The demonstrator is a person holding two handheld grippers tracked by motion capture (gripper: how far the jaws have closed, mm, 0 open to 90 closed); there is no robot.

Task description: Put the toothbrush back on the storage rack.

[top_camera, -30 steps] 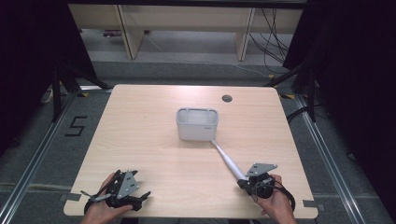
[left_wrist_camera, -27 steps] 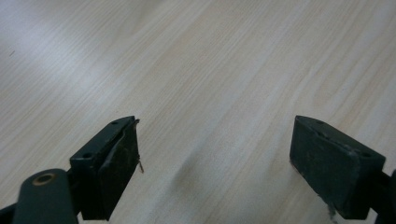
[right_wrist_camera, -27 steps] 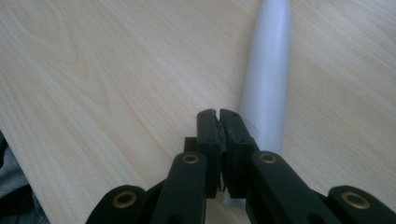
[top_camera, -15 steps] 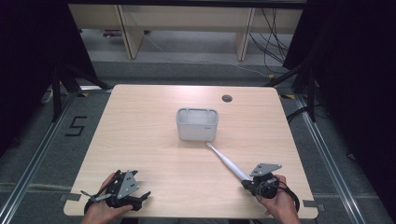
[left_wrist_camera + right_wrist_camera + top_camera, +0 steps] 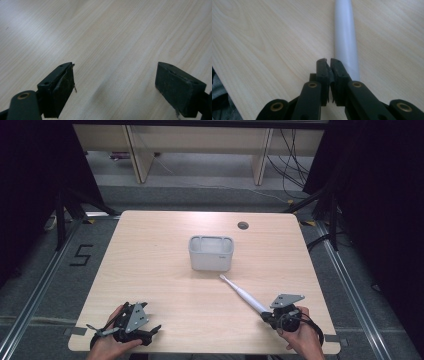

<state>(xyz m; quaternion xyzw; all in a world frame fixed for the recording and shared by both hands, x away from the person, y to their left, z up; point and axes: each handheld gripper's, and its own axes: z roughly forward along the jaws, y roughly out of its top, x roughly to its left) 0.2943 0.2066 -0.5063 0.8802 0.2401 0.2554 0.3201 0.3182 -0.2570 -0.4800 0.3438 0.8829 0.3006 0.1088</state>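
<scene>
Toothbrush [image 5: 242, 294] work is what I have in hand: a long white plastic one with a slim neck and a small head. I judge the step to be either taking hold of its handle or letting it go on the pale wooden bench [image 5: 150, 250].

At the near left corner, my left claw [image 5: 115, 82] lies low over bare wood. Its jaws are spread wide and hold nothing.

Mid-bench stands a small light-grey plastic tub [image 5: 211, 254], upright and open at the top. The brush head lies just in front of its right corner, near it but not touching.

From there the brush runs aslant towards the near right, flat on the bench as far as I can tell, and its thick end meets my right claw [image 5: 328, 62]. The jaws there are pressed together. The white handle passes under and beside the right-hand one, not between the tips, so I cannot tell whether any of it is nipped.

If the brush is to go into the tub, I should next part those jaws, settle them astride the handle, close firmly and lift.
</scene>
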